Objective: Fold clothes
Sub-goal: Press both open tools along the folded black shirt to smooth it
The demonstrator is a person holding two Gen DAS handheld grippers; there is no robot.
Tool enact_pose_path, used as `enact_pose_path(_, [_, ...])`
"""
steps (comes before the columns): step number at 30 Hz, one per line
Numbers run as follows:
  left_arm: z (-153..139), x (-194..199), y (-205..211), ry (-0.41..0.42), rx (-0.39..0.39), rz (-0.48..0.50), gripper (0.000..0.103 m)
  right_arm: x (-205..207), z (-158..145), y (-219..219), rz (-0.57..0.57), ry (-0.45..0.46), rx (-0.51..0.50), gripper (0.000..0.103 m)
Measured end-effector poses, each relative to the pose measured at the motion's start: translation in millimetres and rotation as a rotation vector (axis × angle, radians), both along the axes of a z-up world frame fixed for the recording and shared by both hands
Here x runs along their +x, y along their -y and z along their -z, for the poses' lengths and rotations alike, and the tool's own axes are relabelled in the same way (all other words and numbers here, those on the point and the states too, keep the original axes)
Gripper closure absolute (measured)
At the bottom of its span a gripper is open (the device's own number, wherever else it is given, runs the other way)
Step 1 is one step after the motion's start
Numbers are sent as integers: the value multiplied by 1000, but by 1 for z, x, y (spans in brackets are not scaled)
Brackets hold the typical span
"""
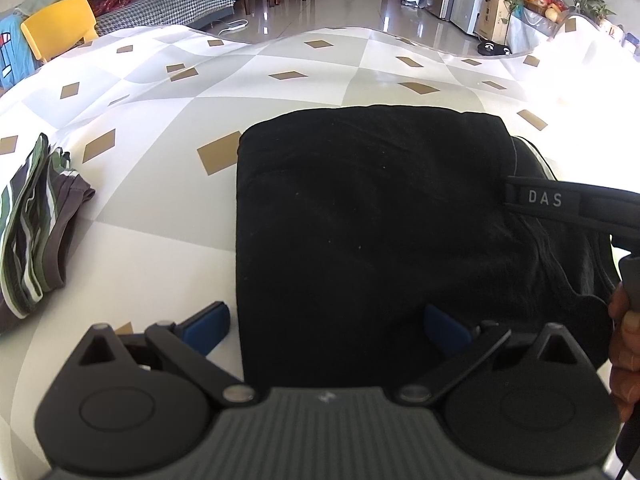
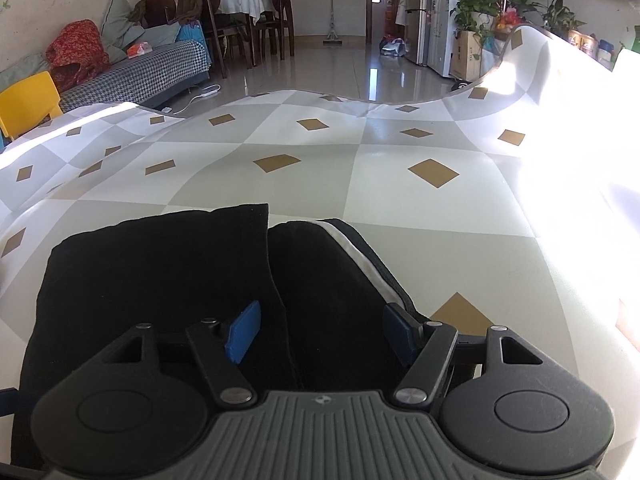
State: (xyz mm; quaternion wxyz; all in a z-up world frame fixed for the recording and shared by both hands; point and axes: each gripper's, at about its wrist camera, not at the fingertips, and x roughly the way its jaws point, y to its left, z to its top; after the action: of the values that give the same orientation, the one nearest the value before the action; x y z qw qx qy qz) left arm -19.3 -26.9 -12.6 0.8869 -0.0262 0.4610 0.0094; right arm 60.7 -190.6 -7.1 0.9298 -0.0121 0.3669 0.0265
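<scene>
A folded black garment [image 1: 368, 208] lies on the worktop [image 1: 280, 76], which is covered with a cloth of grey and white checks with tan diamonds. In the left wrist view it forms a thick, roughly square pad in the middle of the worktop, nearer the near edge than the far one. In the right wrist view the same black garment [image 2: 160, 264] shows a second bundle beside it on the right, with a white stripe [image 2: 360, 256] running along its outer edge; the two parts touch along a dark crease.

The left gripper [image 1: 324, 328] hangs over the near left edge of the garment with its jaws apart: the left blue pad [image 1: 206, 326] is over bare cloth just beside the garment, the right blue pad [image 1: 446, 326] over the black fabric. Nothing is pinched between them.

The right gripper [image 2: 322, 334] is also spread wide, its blue pads [image 2: 244, 336] straddling the striped bundle, without pressing on it. Its dark body with the letters "DAS" and a hand [image 1: 622, 344] on the handle appear at the right edge of the left wrist view.

A striped green and grey garment [image 1: 36, 220] lies folded near the left edge of the worktop, well apart from the black one. A yellow chair [image 1: 60, 26] stands beyond the far left corner.
</scene>
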Motion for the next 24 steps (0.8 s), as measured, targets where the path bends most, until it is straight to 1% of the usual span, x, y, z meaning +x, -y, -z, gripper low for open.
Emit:
enact_pose_path(5, [0,2,-2,2,0,13,0,-1,4,-1,11,19,-5,34])
enact_pose_path(8, [-2,0,-3,1,0,21,0,-2,4,-2,17,24,-6,33])
enact_pose_path(24, [-6,-16,-11,-5,1,4,0,-18,-2,3,57,-34,23,32])
